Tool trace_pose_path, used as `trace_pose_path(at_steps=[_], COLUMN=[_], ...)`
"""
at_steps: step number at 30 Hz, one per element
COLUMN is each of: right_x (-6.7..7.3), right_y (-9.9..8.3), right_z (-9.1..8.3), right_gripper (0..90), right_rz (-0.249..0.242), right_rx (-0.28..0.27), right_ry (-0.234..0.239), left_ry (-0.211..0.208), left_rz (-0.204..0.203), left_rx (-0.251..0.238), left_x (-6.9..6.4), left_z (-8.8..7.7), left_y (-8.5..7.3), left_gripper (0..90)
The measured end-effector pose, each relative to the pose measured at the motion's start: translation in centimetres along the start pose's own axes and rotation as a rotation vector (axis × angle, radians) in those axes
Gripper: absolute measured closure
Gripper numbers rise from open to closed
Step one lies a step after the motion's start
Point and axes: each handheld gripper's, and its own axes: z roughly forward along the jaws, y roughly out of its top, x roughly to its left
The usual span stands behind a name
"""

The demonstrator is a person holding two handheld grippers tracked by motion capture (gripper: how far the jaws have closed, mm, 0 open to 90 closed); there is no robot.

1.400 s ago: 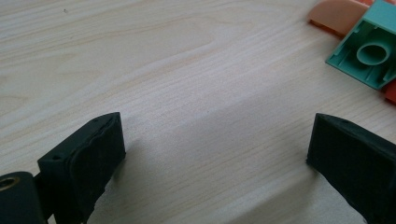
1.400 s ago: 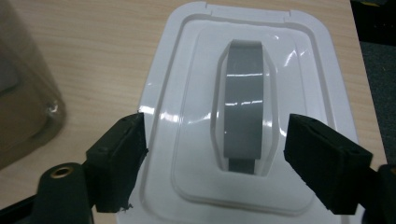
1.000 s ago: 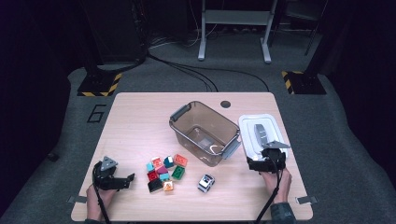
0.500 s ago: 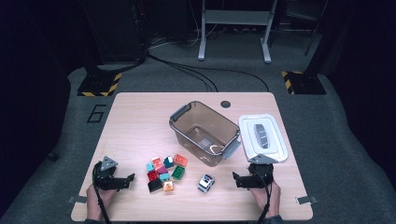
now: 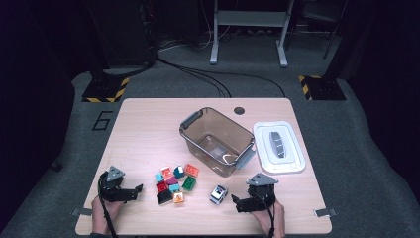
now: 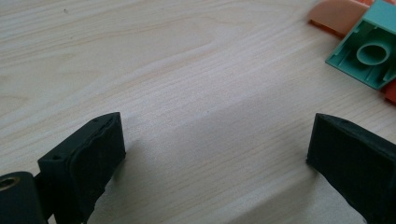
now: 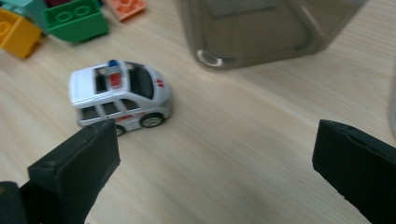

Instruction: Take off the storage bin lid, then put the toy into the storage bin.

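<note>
A small white toy police car (image 5: 218, 194) stands on the wooden table (image 5: 148, 129), seen close up as the car (image 7: 120, 95) in the right gripper view. My right gripper (image 5: 235, 203) lies just right of it and points left at it. Its jaws have been opening over the last moment and stand wide at the right gripper (image 7: 215, 154), open, with nothing between them. A cluster of several coloured bricks (image 5: 174, 182) lies left of the car. My left gripper (image 5: 137, 191) rests open left of the bricks over bare wood, also shown as the left gripper (image 6: 215, 154).
A clear grey bin (image 5: 218, 140) with handles stands empty behind the car; its wall (image 7: 261, 28) is close ahead in the right gripper view. Its white lid (image 5: 279, 147) lies flat to its right. A teal brick (image 6: 371, 51) lies ahead-right of the left jaws.
My right gripper has moved from beside the lid toward the front edge and left, ending next to the toy car. The left gripper has stayed put.
</note>
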Motion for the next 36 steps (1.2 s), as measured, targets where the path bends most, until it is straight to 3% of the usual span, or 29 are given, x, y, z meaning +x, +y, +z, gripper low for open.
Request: trace_pose_path(at_steps=[12,28,34,36], right_x=[3.4,5.7,5.9,5.7], right_y=[0.7,1.2,1.5,1.5], right_z=[1.8,5.1,5.4,5.5], right_gripper=[0.5,0.1,16.4,21.1], right_rz=[-0.074,-0.115,-0.143,-0.132], right_rx=[0.033,0.094,0.092,0.095], right_ry=[0.082,0.087,0.069,0.080], left_ry=[0.000,0.001,0.001,0.000], left_rz=[-0.001,-0.004,-0.004,-0.005], left_rx=[-0.001,-0.003,-0.004,-0.005], left_x=[0.0,0.0,0.0,-0.1], left_z=[0.0,0.0,0.0,0.0], left_y=[0.0,0.0,0.0,0.0], left_gripper=[3.9,3.9,4.0,4.2])
